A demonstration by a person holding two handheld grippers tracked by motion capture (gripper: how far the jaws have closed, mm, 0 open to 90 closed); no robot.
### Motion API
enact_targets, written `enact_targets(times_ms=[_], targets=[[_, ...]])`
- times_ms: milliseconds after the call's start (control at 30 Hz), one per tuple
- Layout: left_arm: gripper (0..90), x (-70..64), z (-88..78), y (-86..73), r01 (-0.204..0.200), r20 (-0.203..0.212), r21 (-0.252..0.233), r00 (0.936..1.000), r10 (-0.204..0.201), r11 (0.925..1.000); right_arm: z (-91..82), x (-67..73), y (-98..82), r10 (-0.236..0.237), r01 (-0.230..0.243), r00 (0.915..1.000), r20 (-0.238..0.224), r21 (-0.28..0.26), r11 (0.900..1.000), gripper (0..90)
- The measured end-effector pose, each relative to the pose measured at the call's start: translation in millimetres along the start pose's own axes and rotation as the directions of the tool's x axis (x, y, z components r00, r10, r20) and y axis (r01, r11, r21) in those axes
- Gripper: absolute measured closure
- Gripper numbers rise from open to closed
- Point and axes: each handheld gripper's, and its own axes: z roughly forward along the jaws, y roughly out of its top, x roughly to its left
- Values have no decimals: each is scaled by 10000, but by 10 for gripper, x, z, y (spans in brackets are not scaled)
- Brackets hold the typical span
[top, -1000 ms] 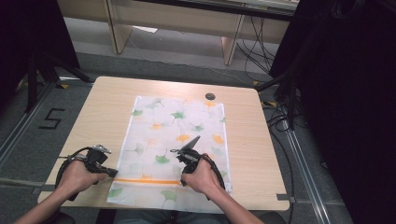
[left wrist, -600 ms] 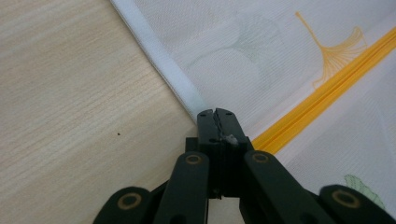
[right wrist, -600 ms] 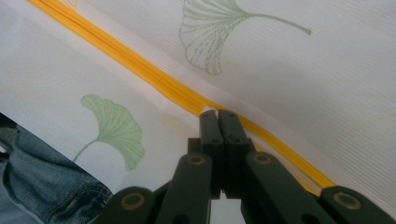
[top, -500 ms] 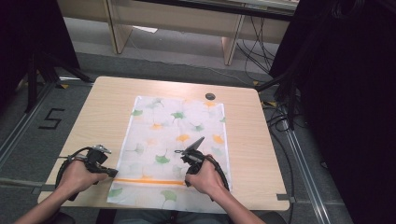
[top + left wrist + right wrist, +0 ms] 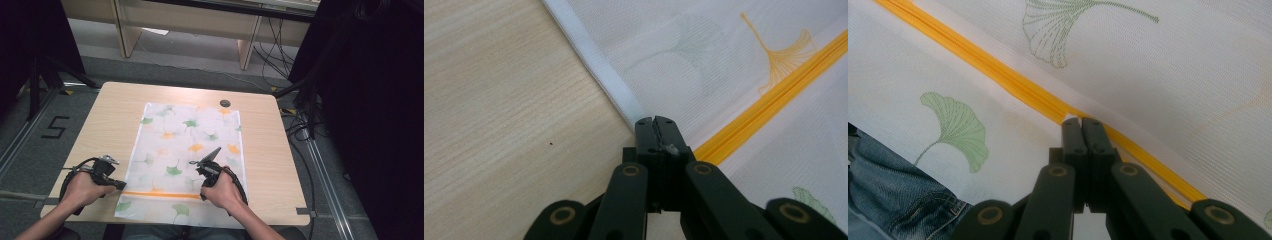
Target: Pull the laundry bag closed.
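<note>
Your left claw (image 5: 658,131) sits closed at the cloth's (image 5: 190,150) 9 o'clock hem on the bench (image 5: 115,115), your right claw (image 5: 1083,131) closed over its orange stripe (image 5: 998,75), where denim (image 5: 893,195) shows below.

The right gripper (image 5: 1082,121) has its 2 black jaws pressed together, tips resting at the orange stripe (image 5: 998,75) of a white cloth (image 5: 1173,65) printed with green ginkgo leaves (image 5: 955,127). Blue jeans (image 5: 893,200) show at the lower left, below the cloth's edge.
</note>
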Motion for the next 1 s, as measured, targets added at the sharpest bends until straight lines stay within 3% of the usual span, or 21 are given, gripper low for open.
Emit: enact_targets(times_ms=[367,467,533,933,1000], targets=[[897,-1,1,1,19,5,-10,10000,-19,10000,-7,0,-23,145,-145,9999,36,38,9999,900],[897,-1,2,0,21,10,-16,10000,-21,10000,-14,-29,-29,-102,102,9999,111,21,9999,900],[897,-1,2,1,24,12,-16,10000,-24,10000,-16,-23,-39,156,-156,9998,113,34,9999,900],[897,0,-2,2,2,-13,34,10000,-2,10000,-36,-53,-77,287,-286,9994,188,-83,9996,900],[897,1,-2,2,-3,-10,34,10000,3,10000,-39,-68,-79,121,-120,9997,207,-57,9999,900]])
